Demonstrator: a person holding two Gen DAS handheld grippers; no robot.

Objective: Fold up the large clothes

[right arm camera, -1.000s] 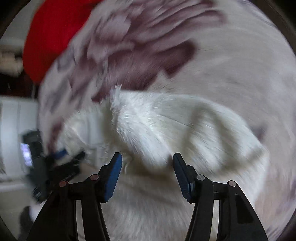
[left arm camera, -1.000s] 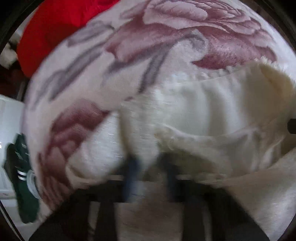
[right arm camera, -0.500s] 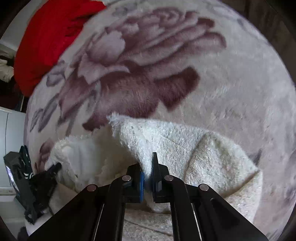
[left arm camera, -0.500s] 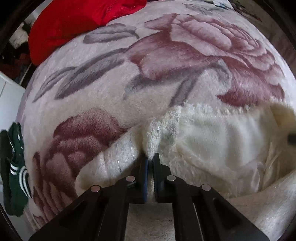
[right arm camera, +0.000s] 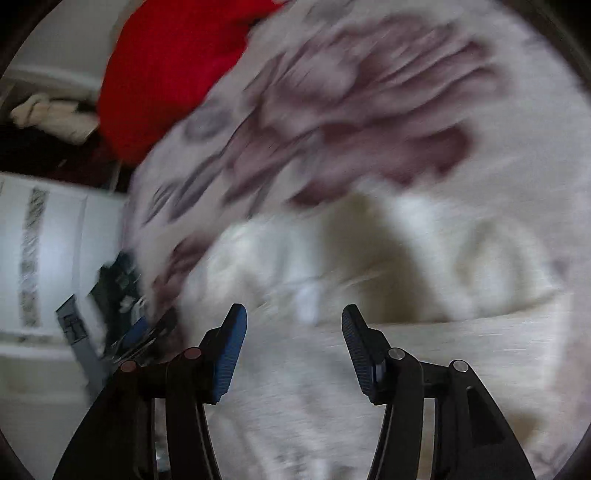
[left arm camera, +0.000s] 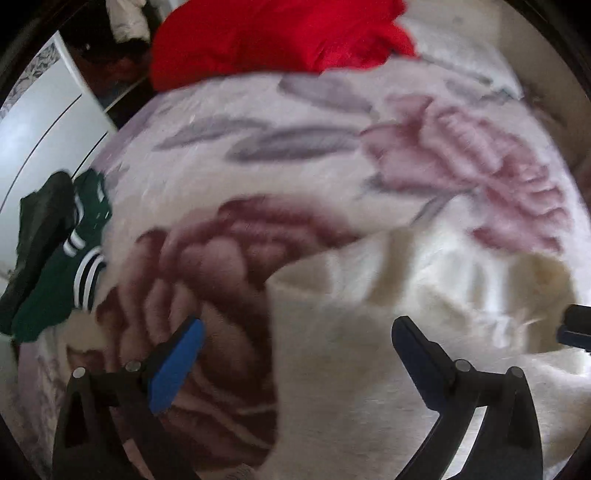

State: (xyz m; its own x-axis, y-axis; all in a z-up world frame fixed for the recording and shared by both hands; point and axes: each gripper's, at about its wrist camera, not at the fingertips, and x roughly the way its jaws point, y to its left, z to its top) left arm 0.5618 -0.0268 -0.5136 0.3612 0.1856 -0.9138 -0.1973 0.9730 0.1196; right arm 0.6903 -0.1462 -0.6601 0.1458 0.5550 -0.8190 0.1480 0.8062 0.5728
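1. Left hand-held gripper point(left arm camera: 297, 332): jaws opening, spread wide, blue pads clear of cloth; nothing gripped; poised above the garment's left edge.
2. Right hand-held gripper point(right arm camera: 293, 325): jaws opening, about half apart; nothing pinched; garment below and ahead of the pads.
3. Cream fluffy garment point(left arm camera: 388, 332): lay rumpled on the bed, near side, folds bunched toward the right; seen blurred from the right wrist point(right arm camera: 332, 258).
4. Floral blanket point(left arm camera: 295, 155): pale plush, maroon roses, grey leaves; covered the bed under the garment.
5. Red garment point(left arm camera: 277, 33): heaped at the far end of the blanket.
6. Green garment with white stripes point(left arm camera: 62, 280): hung at the bed's left edge.
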